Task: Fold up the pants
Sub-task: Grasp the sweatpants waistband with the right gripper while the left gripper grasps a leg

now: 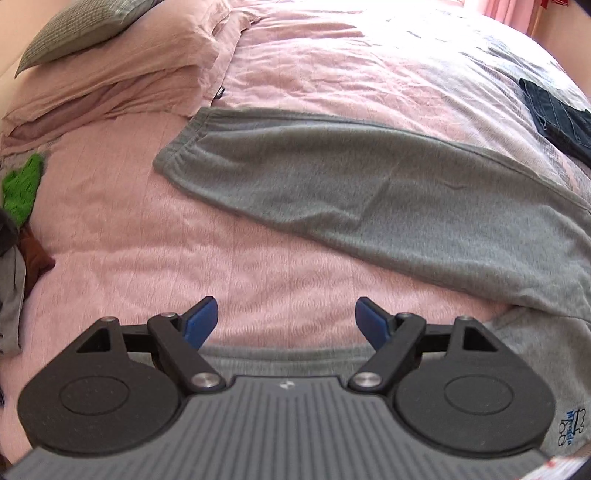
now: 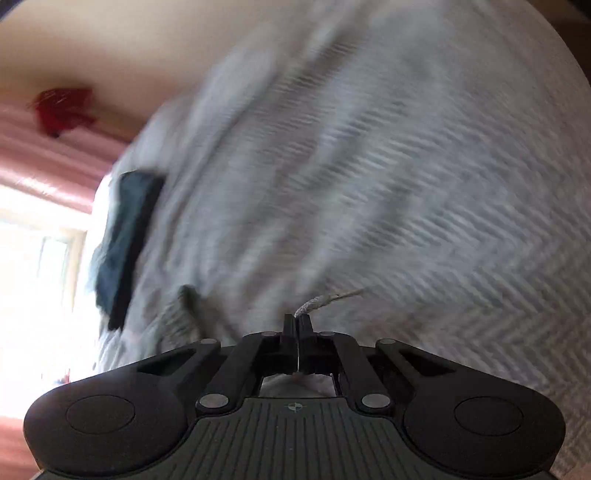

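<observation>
One pair of grey sweatpants (image 1: pixel 369 184) lies flat across the pink bedspread (image 1: pixel 129 240), soft jersey knit, one leg running diagonally to a gathered cuff (image 1: pixel 177 147), the ribbed waistband (image 1: pixel 280 354) just under the left gripper (image 1: pixel 286 323). That gripper hangs above the waistband with its two blue-padded fingers (image 1: pixel 201 321) spread wide and nothing between them. Only the left wrist view gives the wider bed: two pillows stacked at the head, a grey knitted one (image 1: pixel 74 29) on a pink one (image 1: pixel 110 81), a bright green cloth (image 1: pixel 22 184) at the bed's edge, and one folded dark denim garment (image 1: pixel 554 114) on the far side. A small blue print (image 1: pixel 567 432) shows on grey fabric in the corner. Over to the right wrist view, heavily blurred: the right gripper (image 2: pixel 297 325) has its two black fingers pinched tight together, and a braided grey drawstring (image 2: pixel 314 304) sticks out from their tips, clamped there. Beneath it spreads a pale grey herringbone-weave blanket (image 2: pixel 424 221), the same dark folded garment (image 2: pixel 125 243) lying on it, plus a pink pleated curtain (image 2: pixel 48 162) and something red (image 2: pixel 62 110), too smeared to name.
</observation>
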Tool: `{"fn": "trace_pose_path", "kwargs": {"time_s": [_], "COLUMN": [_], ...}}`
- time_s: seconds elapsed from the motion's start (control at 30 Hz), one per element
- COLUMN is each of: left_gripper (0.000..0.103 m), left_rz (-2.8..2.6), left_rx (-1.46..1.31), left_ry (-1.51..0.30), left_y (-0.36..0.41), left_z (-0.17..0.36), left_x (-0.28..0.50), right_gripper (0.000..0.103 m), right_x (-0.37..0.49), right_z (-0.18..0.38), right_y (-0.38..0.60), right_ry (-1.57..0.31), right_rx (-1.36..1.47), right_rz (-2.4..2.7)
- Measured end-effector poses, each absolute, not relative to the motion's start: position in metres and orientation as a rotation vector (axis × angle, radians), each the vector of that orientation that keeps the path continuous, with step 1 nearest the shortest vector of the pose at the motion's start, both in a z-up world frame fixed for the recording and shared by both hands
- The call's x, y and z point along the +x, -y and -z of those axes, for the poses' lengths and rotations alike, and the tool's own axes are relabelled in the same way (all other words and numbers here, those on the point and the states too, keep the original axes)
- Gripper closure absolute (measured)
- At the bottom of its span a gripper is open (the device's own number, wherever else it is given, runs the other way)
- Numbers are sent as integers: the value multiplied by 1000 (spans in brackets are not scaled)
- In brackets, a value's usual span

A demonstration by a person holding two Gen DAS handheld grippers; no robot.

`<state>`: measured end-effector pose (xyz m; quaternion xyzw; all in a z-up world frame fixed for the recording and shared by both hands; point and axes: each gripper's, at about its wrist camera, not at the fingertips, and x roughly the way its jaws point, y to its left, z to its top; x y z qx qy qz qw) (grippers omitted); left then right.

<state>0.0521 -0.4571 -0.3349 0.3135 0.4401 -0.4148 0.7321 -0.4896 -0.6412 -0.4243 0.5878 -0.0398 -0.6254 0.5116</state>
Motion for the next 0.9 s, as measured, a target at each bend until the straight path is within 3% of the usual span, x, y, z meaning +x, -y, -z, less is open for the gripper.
{"fn": "trace_pose_path", "kwargs": {"time_s": [0.1, 0.2, 0.23, 0.3, 0.33, 0.53, 0.67, 0.9], "left_gripper": [24, 24, 24, 22, 21, 21, 21, 29], "left_rz": [942, 963, 980, 1025, 1053, 1352, 1510, 1648], "left_rx": [690, 697, 700, 718, 731, 886, 1046, 1261], "left_ry": [-960, -964, -960, -940, -922, -760, -549, -517], "left_y": [471, 491, 498, 514, 524, 607, 669, 734], "left_z": [338, 343, 344, 348, 351, 382, 402, 458], "left_x": [61, 68, 71, 78, 82, 108, 119, 135], "right_gripper": [103, 101, 93, 52, 47, 46, 46, 46], "right_x": [-438, -374, -352, -318, -311, -255, -216, -171], "right_z": [361, 313, 303, 292, 290, 324, 372, 428], "right_y": [632, 619, 614, 605, 606, 688, 769, 853], "right_ry": [-96, -424, -561, -732, -751, -878, -984, -1086], "right_rx": [1131, 930, 843, 660, 614, 411, 277, 307], "right_rz": [1277, 1044, 1020, 995, 977, 815, 696, 554]}}
